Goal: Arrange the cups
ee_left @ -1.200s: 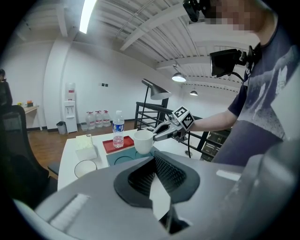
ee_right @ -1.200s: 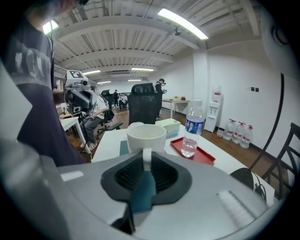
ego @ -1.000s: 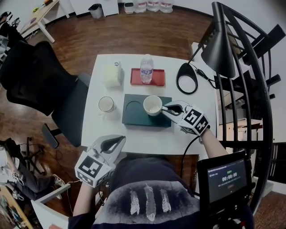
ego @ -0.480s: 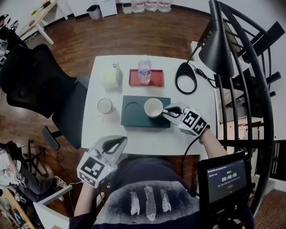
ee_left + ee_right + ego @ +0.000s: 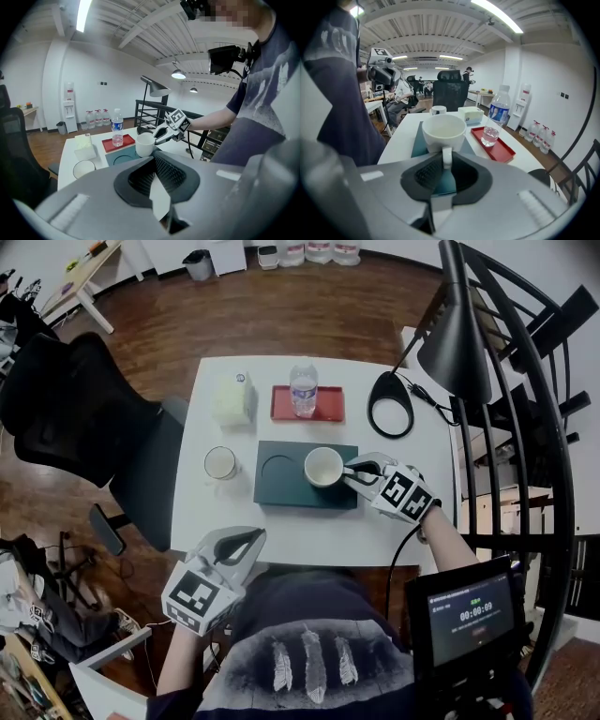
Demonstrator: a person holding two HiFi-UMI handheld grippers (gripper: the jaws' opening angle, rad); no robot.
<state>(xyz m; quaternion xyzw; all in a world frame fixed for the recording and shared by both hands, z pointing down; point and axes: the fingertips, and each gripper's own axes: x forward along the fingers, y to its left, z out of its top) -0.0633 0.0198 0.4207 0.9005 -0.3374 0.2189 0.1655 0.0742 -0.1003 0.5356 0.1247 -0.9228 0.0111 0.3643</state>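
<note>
You are clamping your right gripper point(image 5: 354, 471) on the handle point(image 5: 446, 157) of a white cup point(image 5: 322, 466), the jaws standing only slightly apart with the thin loop pinched between the pads. Your left gripper point(image 5: 251, 538) is holding nothing: its jaws are pressed fully together, and it is hanging just off the table's point(image 5: 309, 526) front edge, toward the front left corner. The right gripper view is showing what the head view does not: the handle is running upright between the pads, and the cup's mouth is facing up with a bare, pale inside. The left gripper view is giving the cup from the side, a plain straight-walled mug, though the gripper's own body is hiding its base, so you cannot tell there whether it is resting on the tray or lifted. The head view is placing the cup over the right half of the dark green tray point(image 5: 281, 486) in the middle of the table, beside a round recess in the left half. A second white cup point(image 5: 221, 462) is standing on the table between the tray and the left edge. Toward the far edge, a water bottle point(image 5: 303, 387) is standing upright on a red tray point(image 5: 328, 405).
</note>
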